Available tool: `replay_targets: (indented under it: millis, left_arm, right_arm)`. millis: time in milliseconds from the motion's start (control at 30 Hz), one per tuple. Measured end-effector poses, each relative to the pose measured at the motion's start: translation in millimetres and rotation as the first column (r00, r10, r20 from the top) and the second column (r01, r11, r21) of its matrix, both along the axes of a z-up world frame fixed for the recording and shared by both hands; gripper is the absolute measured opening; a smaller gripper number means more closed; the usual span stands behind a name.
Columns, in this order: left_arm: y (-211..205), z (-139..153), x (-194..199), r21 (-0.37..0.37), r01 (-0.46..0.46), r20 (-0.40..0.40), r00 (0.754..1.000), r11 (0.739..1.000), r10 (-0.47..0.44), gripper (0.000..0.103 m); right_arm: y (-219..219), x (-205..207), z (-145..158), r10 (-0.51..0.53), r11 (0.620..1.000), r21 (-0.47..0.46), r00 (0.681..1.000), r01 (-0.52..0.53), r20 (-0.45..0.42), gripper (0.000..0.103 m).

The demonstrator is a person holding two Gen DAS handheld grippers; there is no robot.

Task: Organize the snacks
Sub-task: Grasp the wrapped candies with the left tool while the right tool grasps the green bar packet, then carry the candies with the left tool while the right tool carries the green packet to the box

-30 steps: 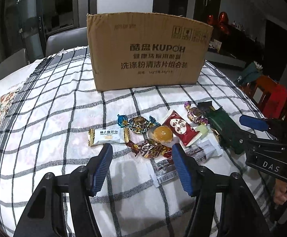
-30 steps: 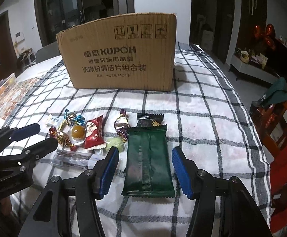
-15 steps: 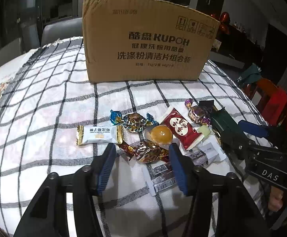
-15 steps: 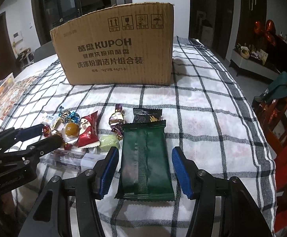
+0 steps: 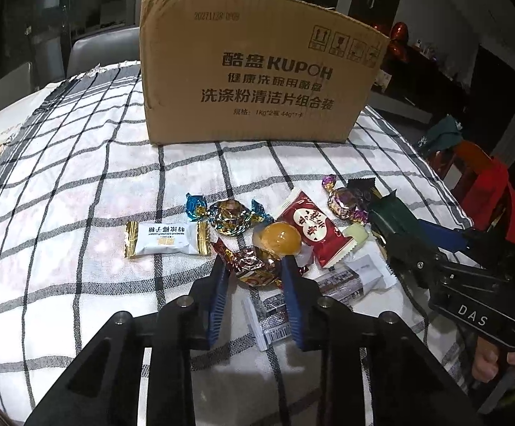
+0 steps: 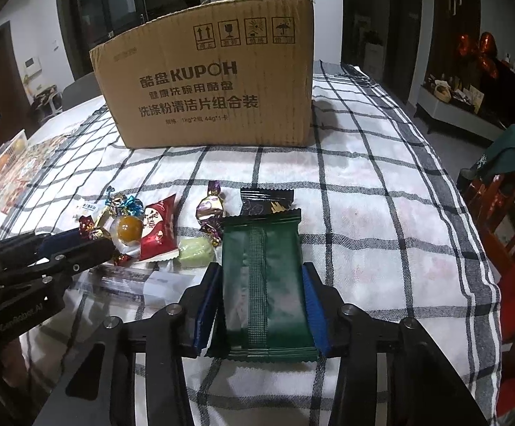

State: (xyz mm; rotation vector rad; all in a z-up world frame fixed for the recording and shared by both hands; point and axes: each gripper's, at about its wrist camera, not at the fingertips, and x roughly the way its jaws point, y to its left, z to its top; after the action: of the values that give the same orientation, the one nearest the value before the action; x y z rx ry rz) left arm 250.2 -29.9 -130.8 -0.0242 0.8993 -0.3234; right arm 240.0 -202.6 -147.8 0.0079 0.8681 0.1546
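On the checked surface point(image 5: 80, 163), taking things from left to right, the left gripper point(image 5: 254, 266) comes first: its jaws have just been closing and now stand narrow around the red-and-gold foil candy point(image 5: 254, 266), which lies between the blue pads with its twisted ends reaching out to either side; whether the pads already press the wrapper cannot be told from here. Just beyond those jaws sits the round orange sweet point(image 5: 280, 239), to their left the white coconut candy point(image 5: 167, 239), and under the right pad a clear barcoded pack point(image 5: 275, 319). Further right, the right gripper point(image 6: 261, 301) has also just been closing, and its pads touch the two long edges of the green packet point(image 6: 262, 284), so it appears gripped. The packet's long axis runs straight ahead along the jaws, toward the cardboard box point(image 6: 215, 81) standing well beyond both grippers, so each hand is nearest its own snack. The right wrist view shows the packet's full length and back seam, plus a small black sachet point(image 6: 266, 200) past its far end; the left wrist view shows only a sliver of green behind the right gripper, but alone shows the foil candy between the left jaws.
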Motion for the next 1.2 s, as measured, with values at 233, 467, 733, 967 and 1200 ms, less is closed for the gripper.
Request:
replay_targets:
  millis: [233,467,733,967,1200]
  left_arm:
    - [-2.6,10.2,-6.2,0.016,0.007,0.030,1.000,1.000,-0.008,0.030]
    - [-4.3,28.7,-17.9,0.034,0.007,0.073,0.997,0.999,-0.010,0.030]
    - [-3.2,53.1,-32.7,0.033,-0.004,0.124,0.992,0.999,0.000,0.030]
    - [-2.3,76.5,-48.4,0.042,-0.014,0.174,0.985,0.999,0.006,0.030]
    - [3.8,102.7,-47.6,0.013,-0.022,0.195,0.981,1.000,0.019,0.030]
  right_arm:
    - [1.7,-8.5,13.0,-0.001,1.000,-0.009,0.999,0.002,0.034,0.046]
    - [1.2,-18.5,28.6,-0.007,1.000,0.013,0.998,0.007,0.060,0.046]
    - [9.5,-35.9,53.5,0.012,1.000,0.027,0.993,-0.015,0.116,0.046]
    - [12.4,-49.6,75.8,0.017,0.999,0.039,0.985,-0.024,0.170,0.046]
    - [13.3,-51.3,101.4,0.021,0.999,0.034,0.971,-0.029,0.237,0.046]
